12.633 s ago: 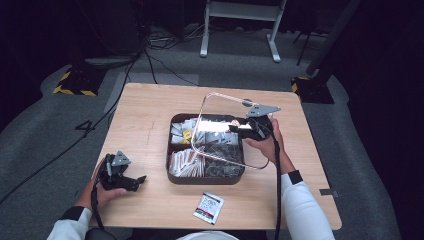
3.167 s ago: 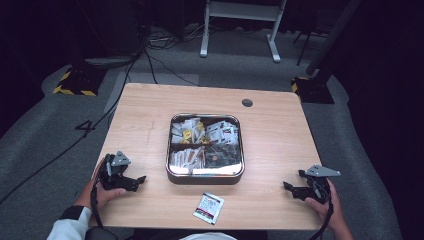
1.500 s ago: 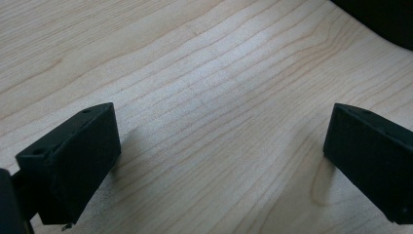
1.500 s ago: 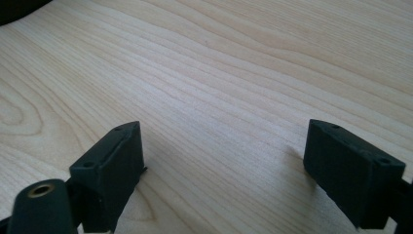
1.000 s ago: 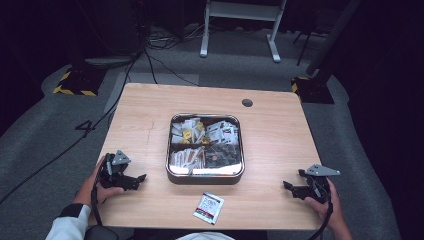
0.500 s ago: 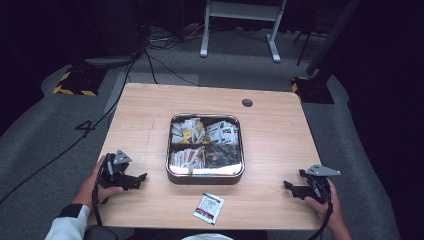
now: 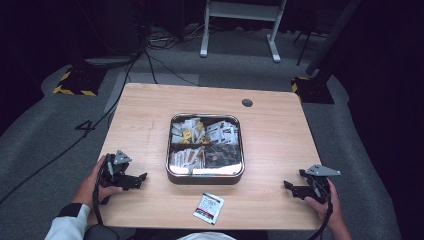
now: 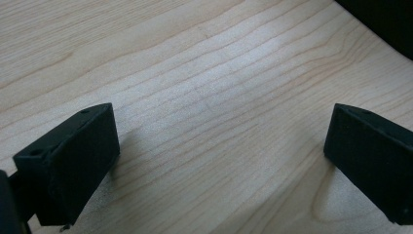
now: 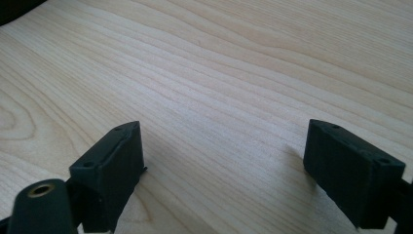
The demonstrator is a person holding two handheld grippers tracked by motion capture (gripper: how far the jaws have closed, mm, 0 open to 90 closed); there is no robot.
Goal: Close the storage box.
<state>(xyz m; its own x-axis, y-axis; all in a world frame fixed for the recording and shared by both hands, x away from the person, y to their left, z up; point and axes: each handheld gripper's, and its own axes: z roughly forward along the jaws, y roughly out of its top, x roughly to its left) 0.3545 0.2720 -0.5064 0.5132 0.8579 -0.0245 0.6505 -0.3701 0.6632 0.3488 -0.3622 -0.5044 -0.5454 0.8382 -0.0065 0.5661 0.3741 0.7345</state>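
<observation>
A dark room with grey carpet, cables and a white stand surrounds a pale wooden table (image 7: 270, 135). At the table's centre sits a square metal tin (image 7: 205, 174) with rounded corners and a shiny rim, split by dividers into four compartments. The compartment at 10 o'clock holds white and yellow sachets (image 7: 186, 131); the one at 2 o'clock holds white packets (image 7: 223, 132) with dark and red print. The compartment at 8 o'clock holds pale wrapped sticks (image 7: 184, 158) lying side by side, and the one at 4 o'clock holds darker packets (image 7: 222, 156), too small to tell apart. A glare band along the tin's near edge suggests a clear lid, though I cannot tell for sure.

A single white sachet (image 7: 208, 207) with red and black print lies flat on the table at 6 o'clock from the tin, near it but apart.

The left gripper (image 7: 138, 179) rests at 8 o'clock from the tin, held in a hand, its fingers (image 8: 73, 161) spread wide over bare wood and holding nothing. The right gripper (image 7: 290, 187) rests at 4 o'clock, well apart from the tin, fingers (image 9: 109, 170) likewise spread and empty.
</observation>
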